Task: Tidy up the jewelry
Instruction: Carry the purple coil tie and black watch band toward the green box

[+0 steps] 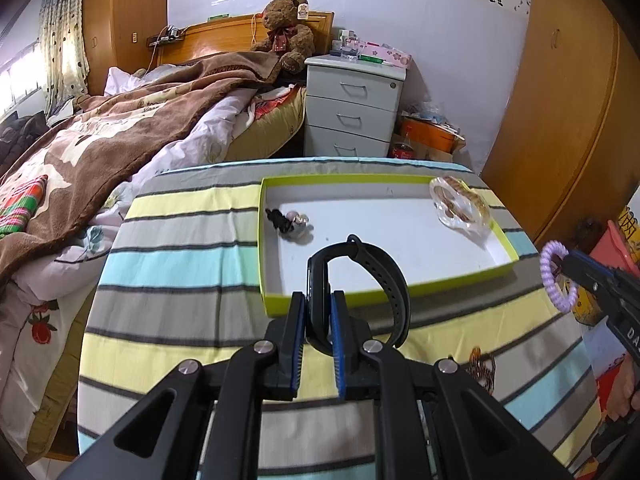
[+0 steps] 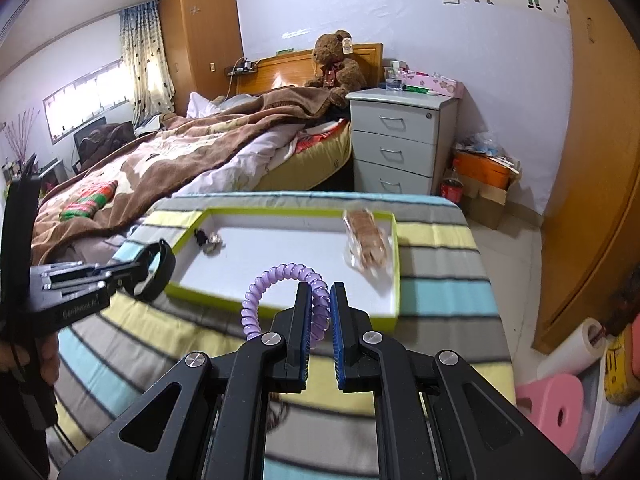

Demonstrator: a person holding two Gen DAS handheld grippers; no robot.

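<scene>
Your left gripper (image 1: 318, 320) is clamped on the black rubber-strapped wristwatch (image 1: 360, 292), pinching it by the flat watch body so the buckled strap loops free ahead and to the right of the jaws. That grip keeps the loop clear of the blue pads and should let you drop it cleanly. You are holding it above the striped cloth-covered table (image 1: 180, 272), just short of the near wall of the shallow white tray with the lime-green rim (image 1: 400, 224), which looks like the place everything is meant to go.

Your right gripper (image 2: 320, 320) is closed on the translucent purple spiral hair tie (image 2: 280, 276), caught by one side of the coil so the rest arches up and to the left. It hangs over the near edge of the tray, lined up to go into the open middle.

Two pieces already lie in the tray, well apart: a small black-and-pearly hair clip cluster (image 1: 289, 222) near the left wall, and a clear plastic pouch of gold-toned bangles (image 1: 460, 204) against the far right corner, blurred in the right wrist view. The bare white floor between them gives room for both items.

The watch strap is matte, perforated with adjustment holes, and fastened into a closed ring. The coil is glossy and springy-looking, so I'd expect it to bounce a little on release.
</scene>
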